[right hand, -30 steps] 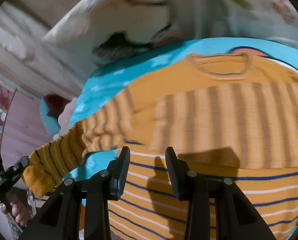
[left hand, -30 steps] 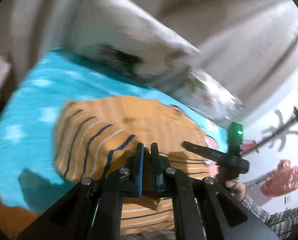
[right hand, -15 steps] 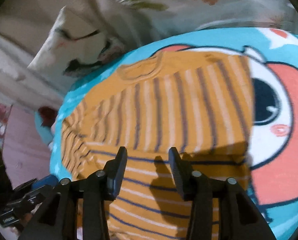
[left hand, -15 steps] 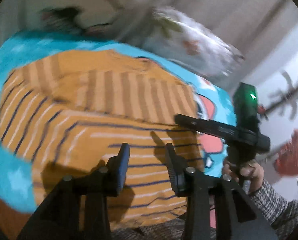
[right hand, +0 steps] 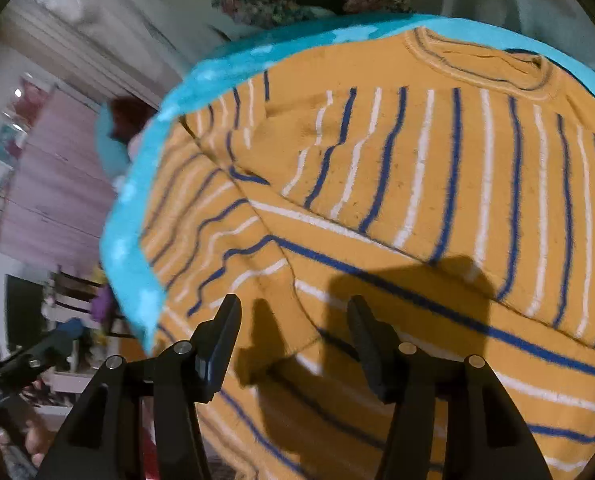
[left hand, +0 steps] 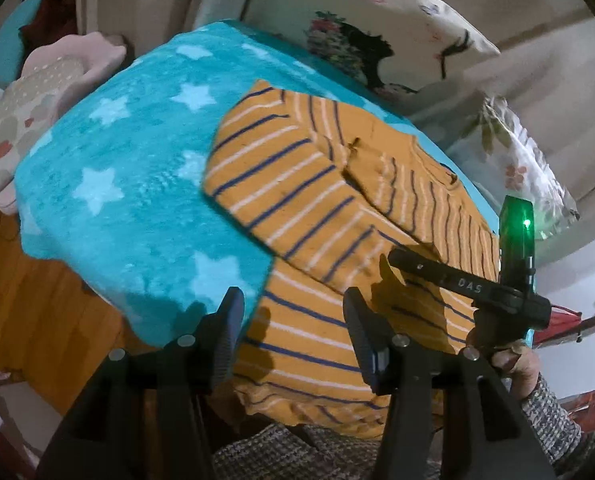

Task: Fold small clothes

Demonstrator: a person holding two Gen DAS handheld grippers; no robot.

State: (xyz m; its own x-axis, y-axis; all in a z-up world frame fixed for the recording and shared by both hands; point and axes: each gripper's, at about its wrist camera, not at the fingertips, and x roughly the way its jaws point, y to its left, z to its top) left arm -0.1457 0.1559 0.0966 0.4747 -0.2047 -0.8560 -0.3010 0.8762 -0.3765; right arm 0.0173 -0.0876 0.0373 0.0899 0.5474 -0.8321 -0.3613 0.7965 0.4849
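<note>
Both jaws newly apart, empty above sweater [right hand: 417, 184]

Dim, edge-warped, hard foreground shadows

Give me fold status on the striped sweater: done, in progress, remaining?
Done: both sleeves of the orange striped sweater look folded in across the body as it lies on the star blanket.
In hand: nothing gripped. The left gripper and right gripper have just been opening and hover over the hem end with no cloth pinched.
Left: probably grip the hem and fold it up toward the collar.
</note>
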